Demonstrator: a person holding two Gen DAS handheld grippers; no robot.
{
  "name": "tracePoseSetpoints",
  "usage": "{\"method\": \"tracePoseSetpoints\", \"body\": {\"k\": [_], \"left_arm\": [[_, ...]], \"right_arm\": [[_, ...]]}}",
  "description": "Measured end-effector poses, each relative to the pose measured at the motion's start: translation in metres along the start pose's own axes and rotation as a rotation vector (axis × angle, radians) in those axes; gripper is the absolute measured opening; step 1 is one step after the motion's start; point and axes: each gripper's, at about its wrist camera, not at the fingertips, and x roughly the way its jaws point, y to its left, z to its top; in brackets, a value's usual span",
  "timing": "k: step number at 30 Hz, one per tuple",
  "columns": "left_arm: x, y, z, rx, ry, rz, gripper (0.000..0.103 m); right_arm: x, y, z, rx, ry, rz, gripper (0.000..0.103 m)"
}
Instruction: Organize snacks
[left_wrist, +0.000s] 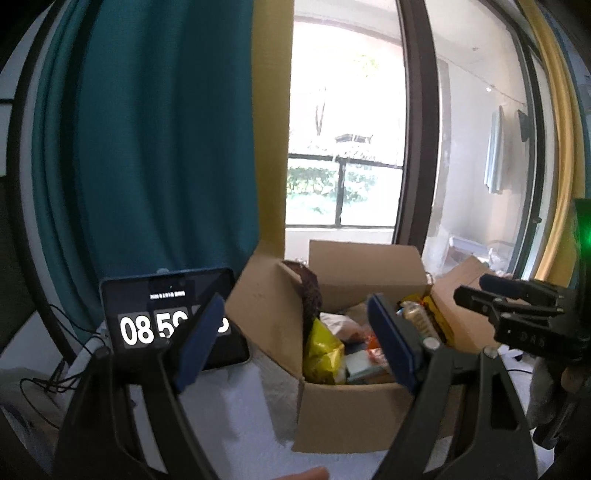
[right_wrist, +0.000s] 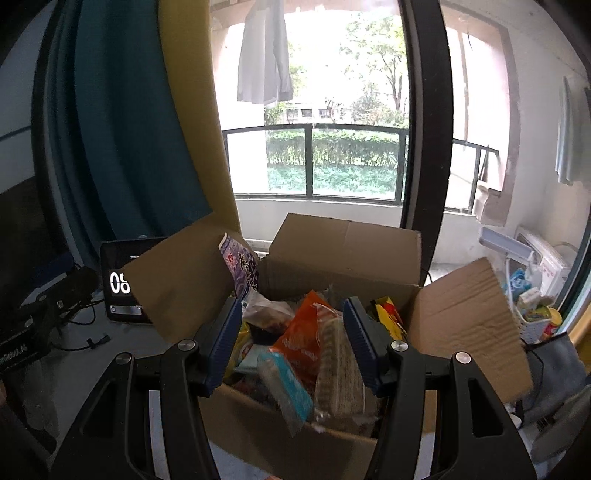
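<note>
Above the box (right_wrist: 332, 439), right gripper (right_wrist: 291, 347) fingers spread wide, holding nothing. Left gripper (left_wrist: 295, 339) beside the box, fingers wide apart, empty.

Left gripper (left_wrist: 295, 339) is hovering spread wide before a cardboard box (left_wrist: 343, 417) of snacks; a tablet (left_wrist: 166, 317) is displaying digits.

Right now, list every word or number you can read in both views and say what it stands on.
"08" then "5", its next digit cut by a finger: clock screen; right wrist view shows only "08".
Small line above the digits: too blurred.
Purple packet in the cardboard box: print unreadable.
Orange packet: blurred.
Left gripper and right gripper: nothing readable.
</note>
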Motion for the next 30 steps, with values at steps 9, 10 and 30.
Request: {"method": "tracePoseSetpoints", "body": {"k": [9,10,30], "left_arm": [[-0.048,-0.020,0.003,0.039,-0.062,-0.049,0.081],[-0.053,-0.024,0.003,0.049,-0.068,-0.055,0.081],[-0.171,-0.062,-0.017,0.045,-0.192,-0.125,0.081]], "right_arm": [[-0.058,0.001,-0.014,-0.008,-0.049,-0.021,0.060],[-0.064,0.001,-0.015,-0.009,-0.054,-0.024,0.060],[-0.203,0.024,-0.046,-0.071,-0.218,-0.128,0.060]]}}
